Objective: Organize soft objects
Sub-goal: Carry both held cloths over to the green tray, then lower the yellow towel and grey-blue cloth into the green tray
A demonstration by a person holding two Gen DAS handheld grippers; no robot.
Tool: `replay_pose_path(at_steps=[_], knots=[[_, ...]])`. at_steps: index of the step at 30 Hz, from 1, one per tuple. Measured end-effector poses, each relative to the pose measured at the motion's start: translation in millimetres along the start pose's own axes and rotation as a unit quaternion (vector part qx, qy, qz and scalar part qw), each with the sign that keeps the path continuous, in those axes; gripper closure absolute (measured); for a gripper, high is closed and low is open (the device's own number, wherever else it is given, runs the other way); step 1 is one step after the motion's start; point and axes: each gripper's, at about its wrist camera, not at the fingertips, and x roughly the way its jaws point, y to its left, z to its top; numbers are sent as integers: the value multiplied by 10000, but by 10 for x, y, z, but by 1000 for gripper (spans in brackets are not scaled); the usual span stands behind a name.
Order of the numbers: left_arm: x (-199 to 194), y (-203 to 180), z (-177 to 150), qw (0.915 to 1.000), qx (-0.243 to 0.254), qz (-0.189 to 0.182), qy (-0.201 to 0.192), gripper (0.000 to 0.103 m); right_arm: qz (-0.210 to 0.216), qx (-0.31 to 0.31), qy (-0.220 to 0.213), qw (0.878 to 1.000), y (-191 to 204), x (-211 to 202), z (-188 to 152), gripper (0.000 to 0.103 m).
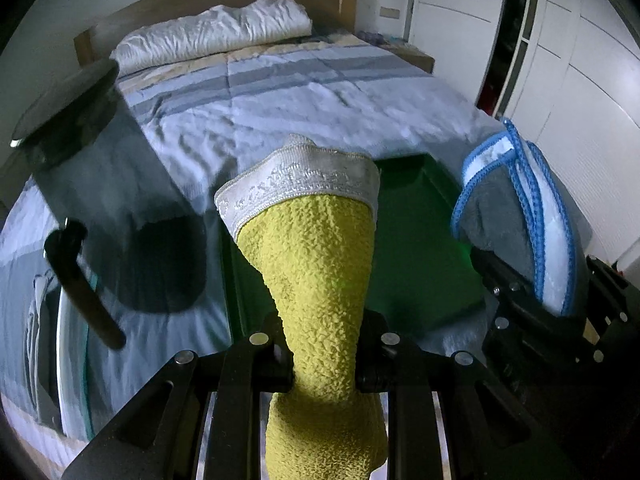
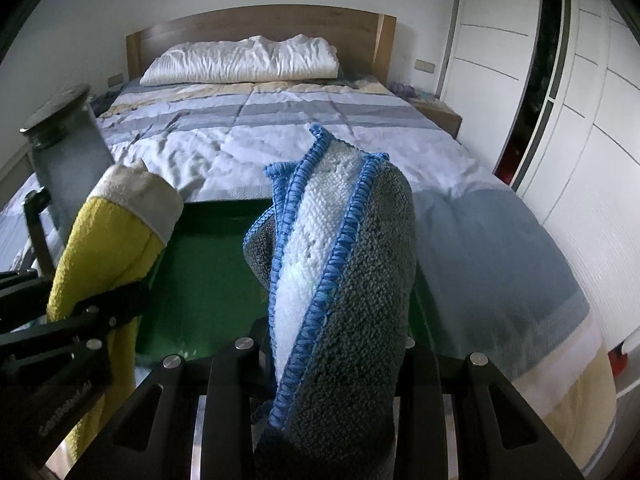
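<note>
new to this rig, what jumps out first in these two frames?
Both grippers hold cloths at once: the left gripper is clamped on a yellow cloth with a white band, the right gripper on a folded grey cloth with blue edging. Below them a green tray lies on the bed, a white pillow at its headboard.

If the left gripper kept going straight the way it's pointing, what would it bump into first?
Probably the green tray on the bed. The left gripper, shut on the yellow cloth, points down toward it, though depth is hard to judge.
</note>
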Motion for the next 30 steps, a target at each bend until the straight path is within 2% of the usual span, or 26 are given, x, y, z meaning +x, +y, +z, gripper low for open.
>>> replay_pose_path(at_steps=[11,22,30], knots=[[374,78,280,9990,-364,251,12,85,-121,-211,-46,9997,97,504,257,73],[877,202,318,9953,-669,520,460,84,-213,-261,234,9992,138,1121,441,72],[1101,246,265,9923,-823,571,725,84,-92,-305,536,9981,82,1495,515,72]])
